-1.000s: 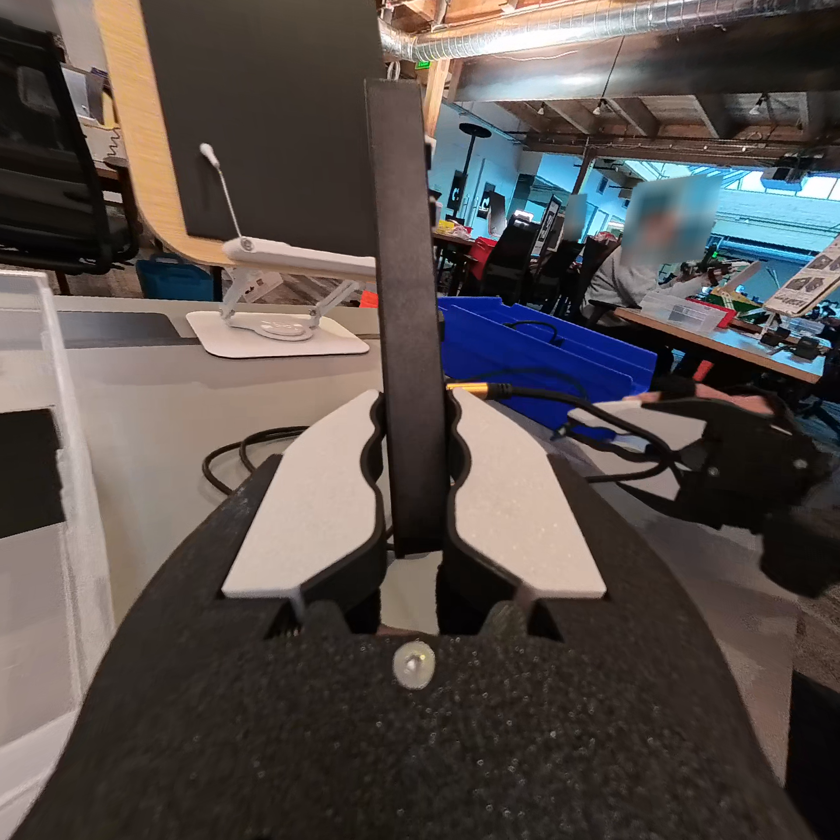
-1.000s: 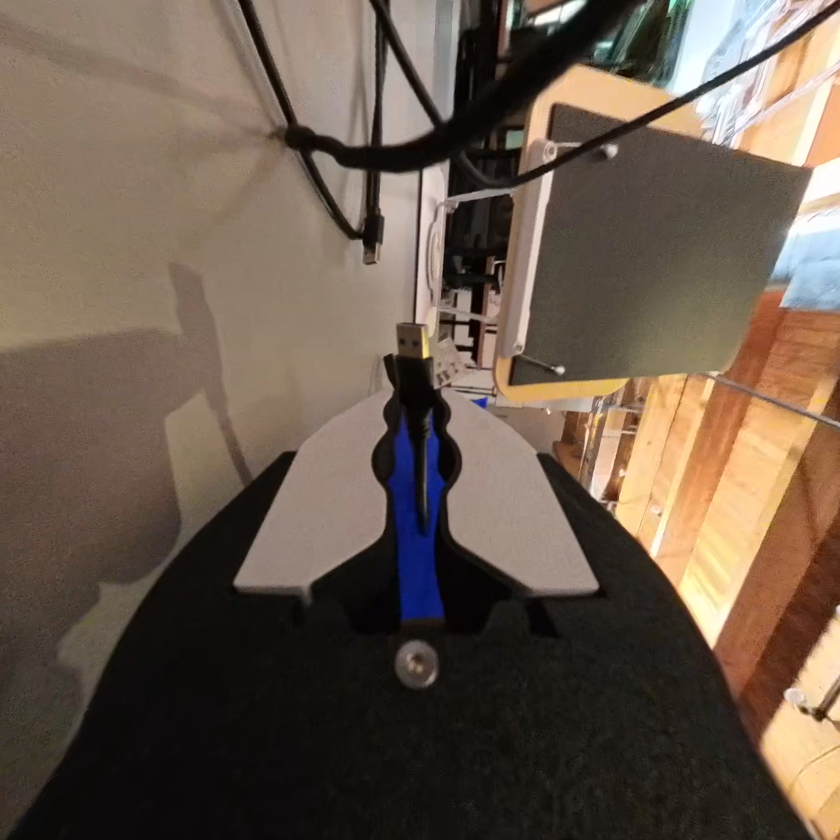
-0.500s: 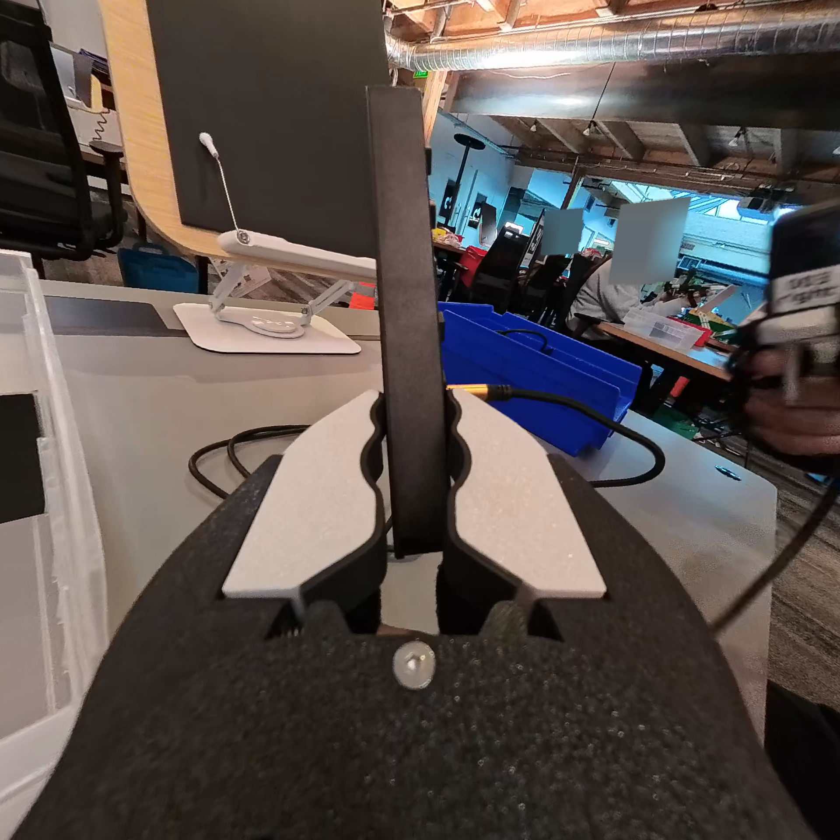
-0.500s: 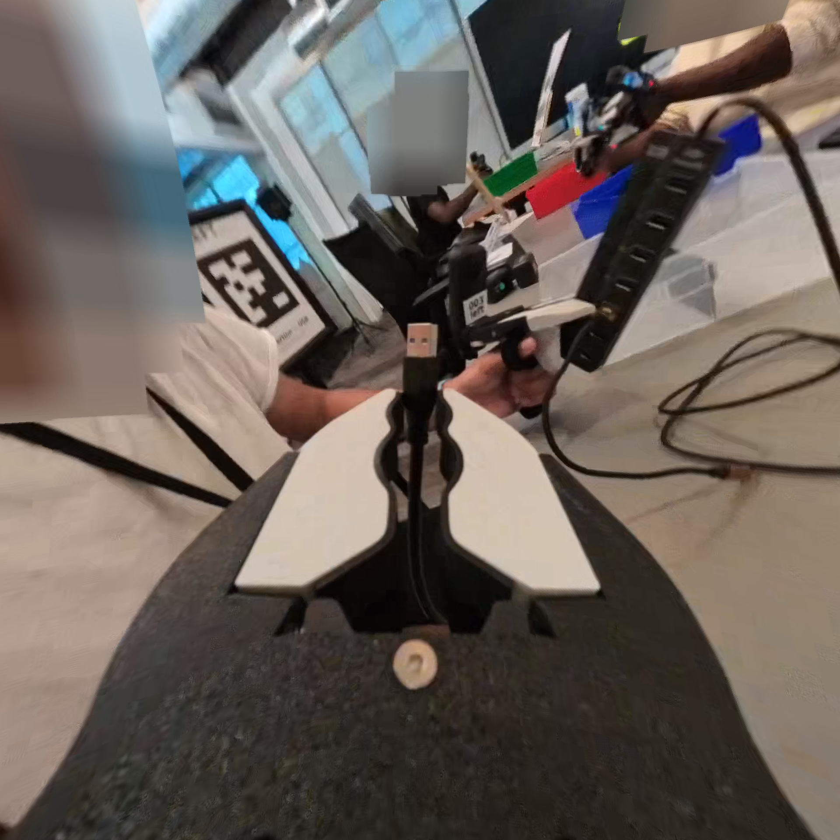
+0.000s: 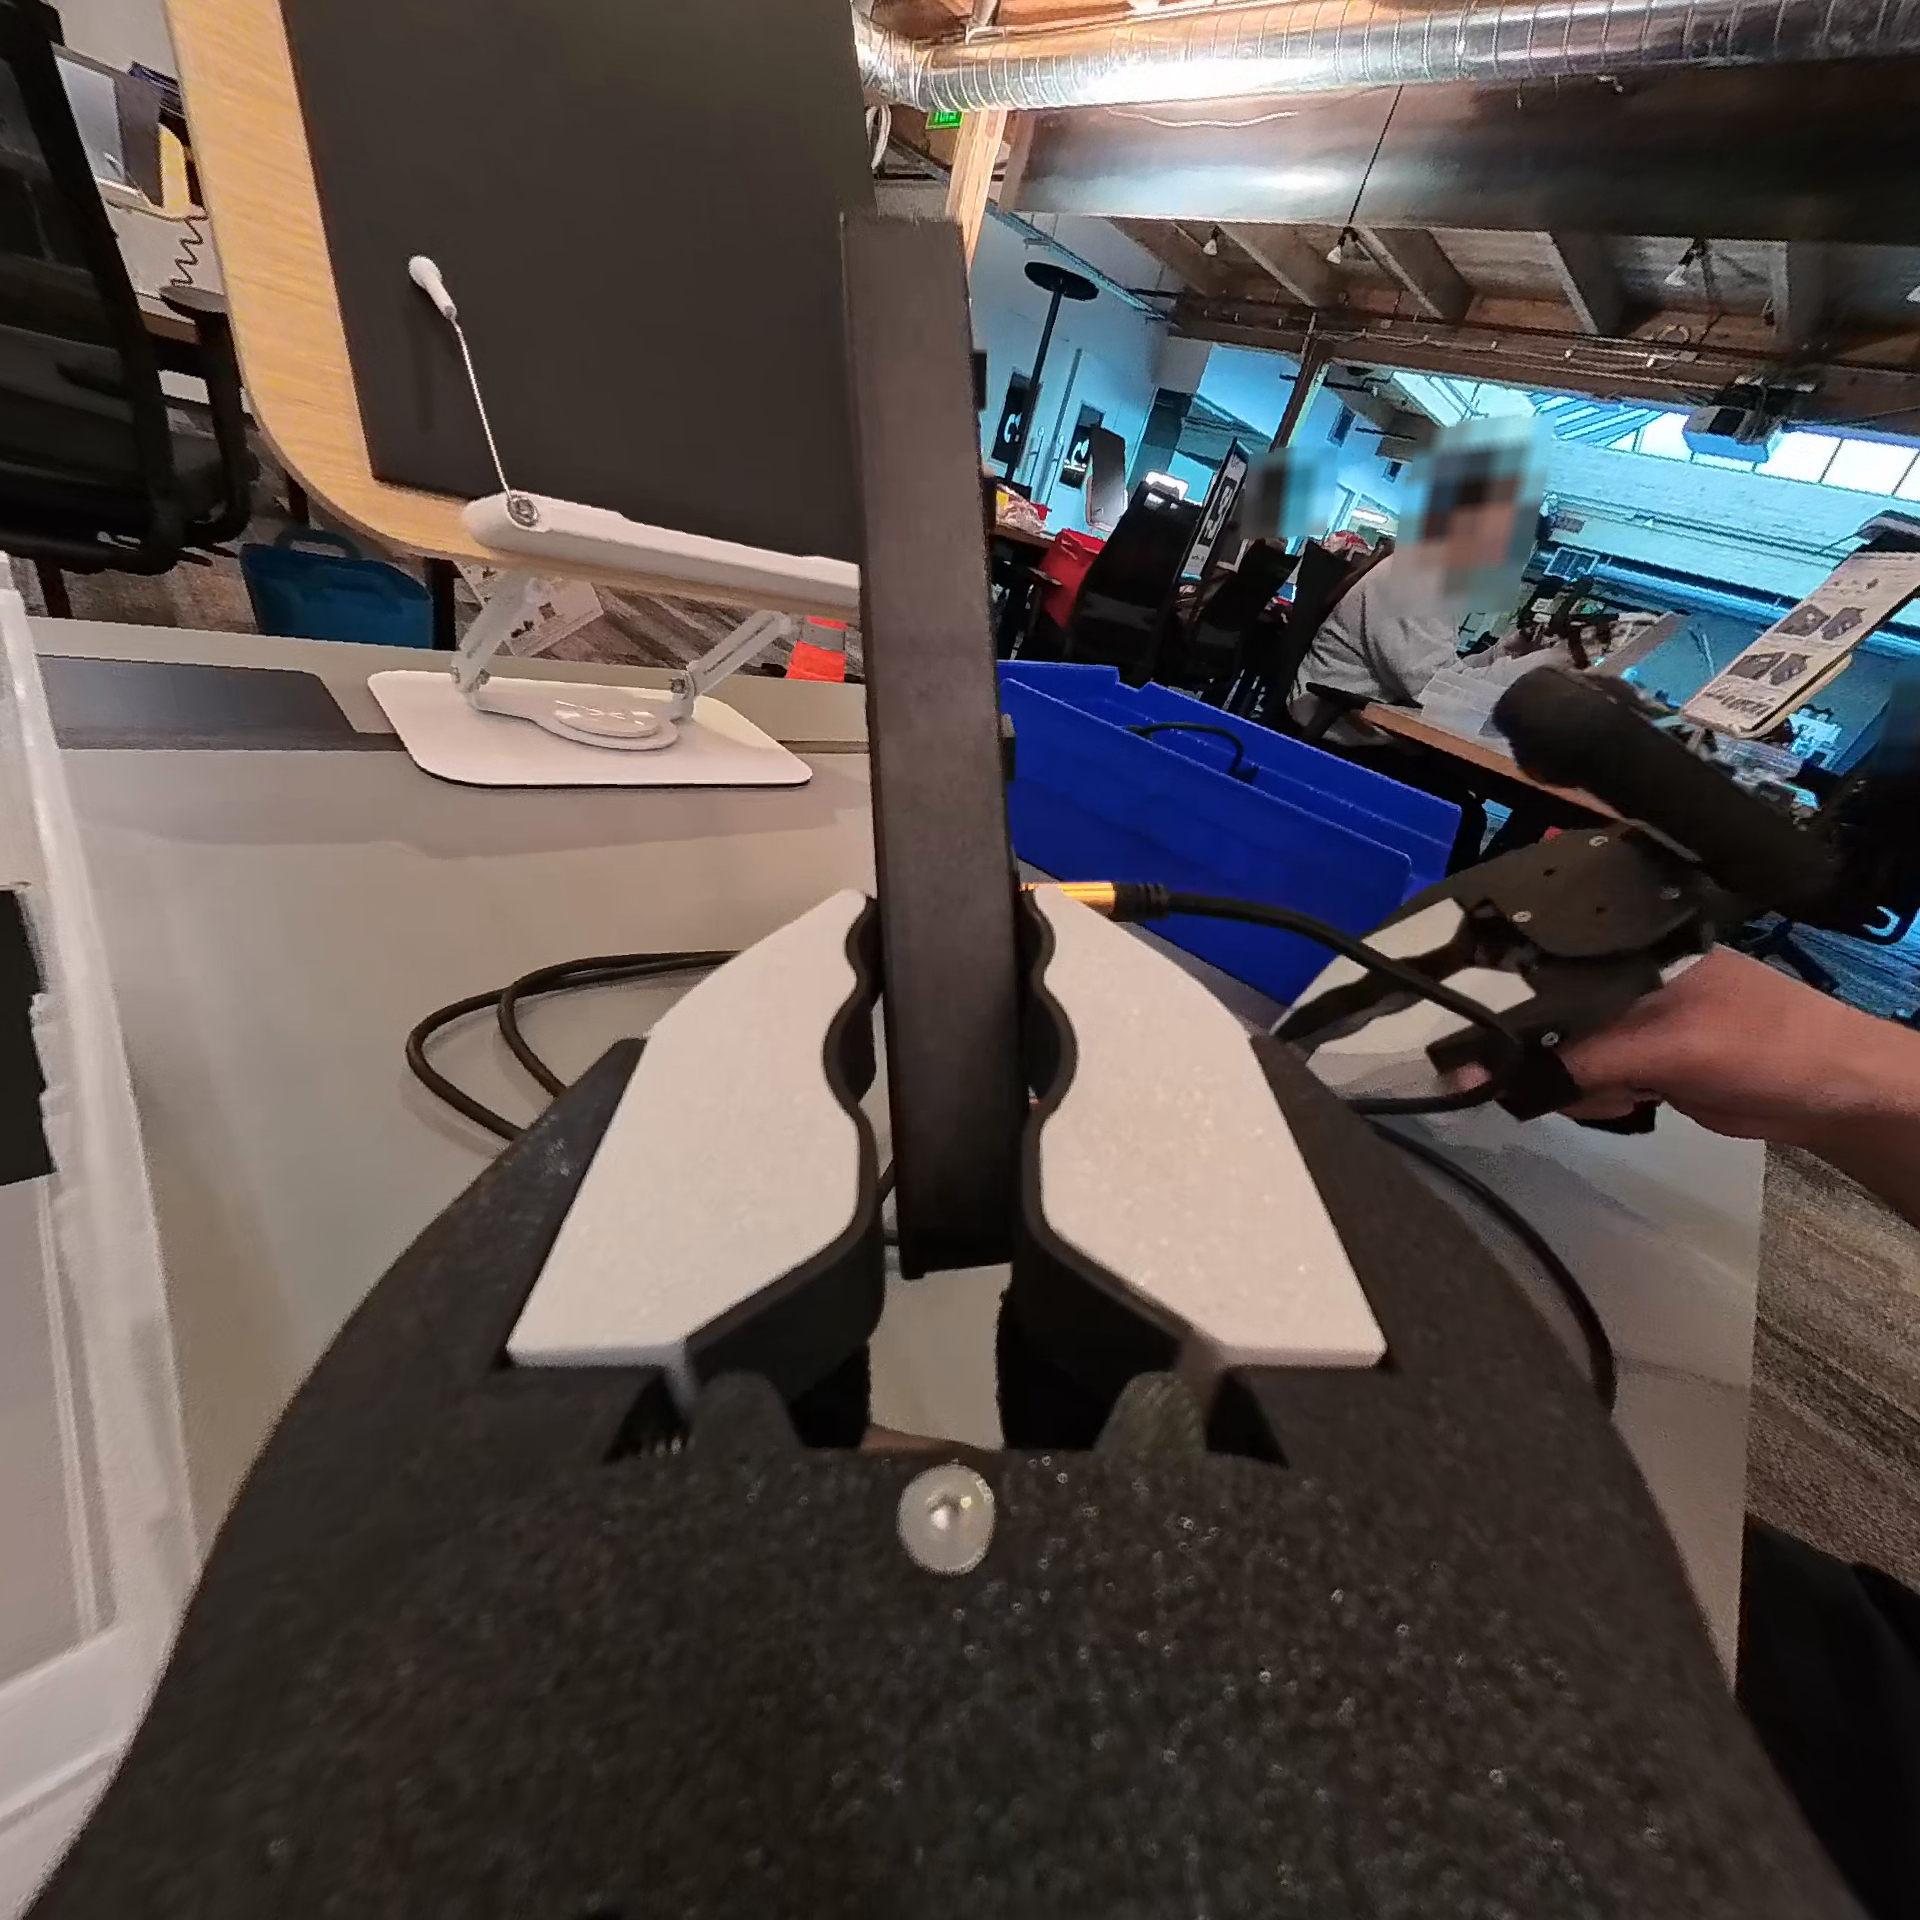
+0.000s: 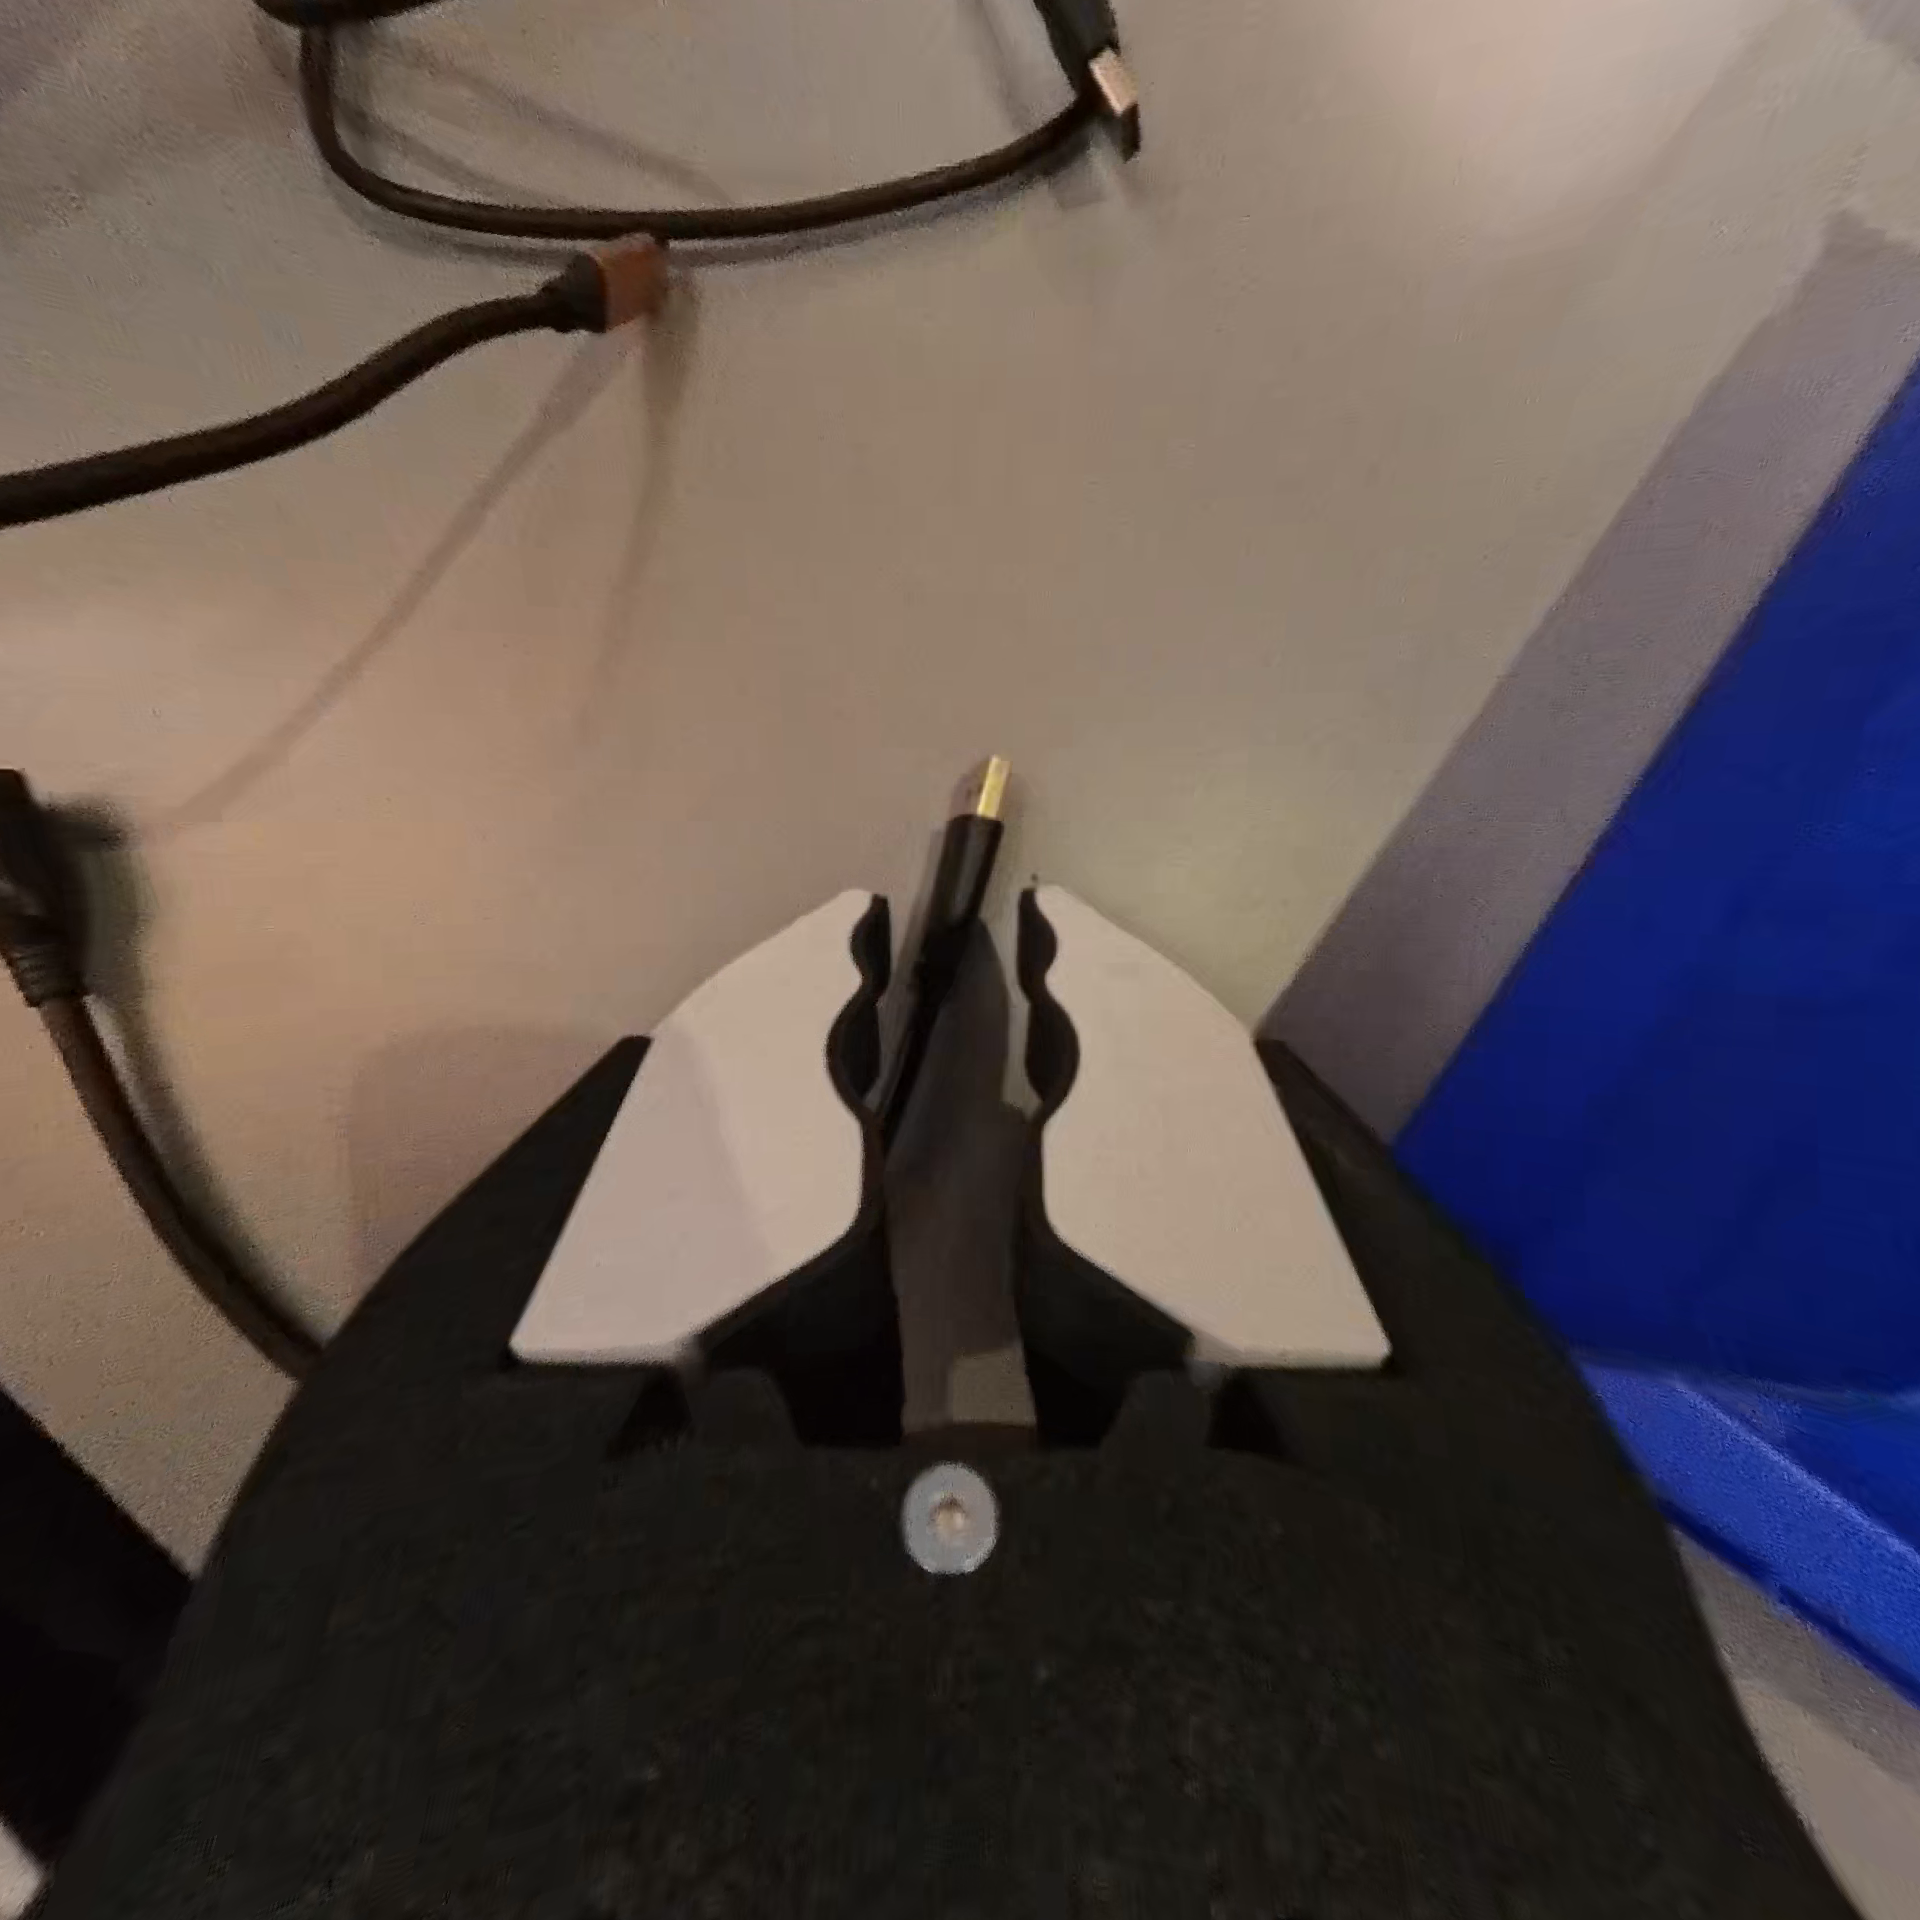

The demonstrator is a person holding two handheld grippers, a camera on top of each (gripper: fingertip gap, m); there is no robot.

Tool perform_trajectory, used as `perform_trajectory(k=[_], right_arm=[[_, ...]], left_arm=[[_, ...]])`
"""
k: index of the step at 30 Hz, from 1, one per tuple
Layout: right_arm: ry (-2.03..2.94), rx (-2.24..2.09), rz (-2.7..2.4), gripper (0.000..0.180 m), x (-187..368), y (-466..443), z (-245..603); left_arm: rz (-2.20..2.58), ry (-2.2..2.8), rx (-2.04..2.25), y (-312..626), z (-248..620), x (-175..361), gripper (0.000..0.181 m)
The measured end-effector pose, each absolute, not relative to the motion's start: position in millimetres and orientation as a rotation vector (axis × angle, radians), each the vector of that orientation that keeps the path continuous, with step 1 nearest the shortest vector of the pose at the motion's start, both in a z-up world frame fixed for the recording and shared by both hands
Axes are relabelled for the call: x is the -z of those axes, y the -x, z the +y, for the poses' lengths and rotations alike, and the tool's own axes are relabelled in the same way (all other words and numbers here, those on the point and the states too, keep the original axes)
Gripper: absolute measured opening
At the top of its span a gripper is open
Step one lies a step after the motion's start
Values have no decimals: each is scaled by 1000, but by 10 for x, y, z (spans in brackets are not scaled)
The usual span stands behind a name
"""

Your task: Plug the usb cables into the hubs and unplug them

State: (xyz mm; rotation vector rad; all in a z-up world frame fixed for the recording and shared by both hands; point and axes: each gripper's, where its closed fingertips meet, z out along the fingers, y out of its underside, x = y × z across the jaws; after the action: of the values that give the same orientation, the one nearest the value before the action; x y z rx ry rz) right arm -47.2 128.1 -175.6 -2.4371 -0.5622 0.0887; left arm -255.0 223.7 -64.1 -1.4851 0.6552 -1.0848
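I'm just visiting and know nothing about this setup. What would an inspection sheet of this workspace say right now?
Surface: pale table, mostly bare.
Job's things: black hub upright in the left gripper; USB plug between the right gripper's fingers.
Clutter: blue bin; white stand; clear box.
Grippers: left shut on hub; right slightly parted, plug resting against one finger.
Cables: gold-tipped cable plugged into hub; loose cables on table.
Surroundings: busy workshop, seated person.
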Motion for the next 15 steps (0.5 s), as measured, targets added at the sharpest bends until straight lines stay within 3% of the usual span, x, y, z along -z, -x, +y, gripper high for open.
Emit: perform_trajectory(k=[1,6,12,15], right_arm=[[2433,-39,-550,25,1750,419,1298],[2353,32,-470,29,1516,289,1258],[2387,21,-349,32,1762,374,1312],[2450,82,-316,12,1912,342,1364]], left_arm=[[654,1486,1085,2551,2237,642,24],[651,1490,1092,2554,2239,649,24],[657,1494,1101,2512,2229,670,24],[674,1491,1096,2483,2194,670,24]])
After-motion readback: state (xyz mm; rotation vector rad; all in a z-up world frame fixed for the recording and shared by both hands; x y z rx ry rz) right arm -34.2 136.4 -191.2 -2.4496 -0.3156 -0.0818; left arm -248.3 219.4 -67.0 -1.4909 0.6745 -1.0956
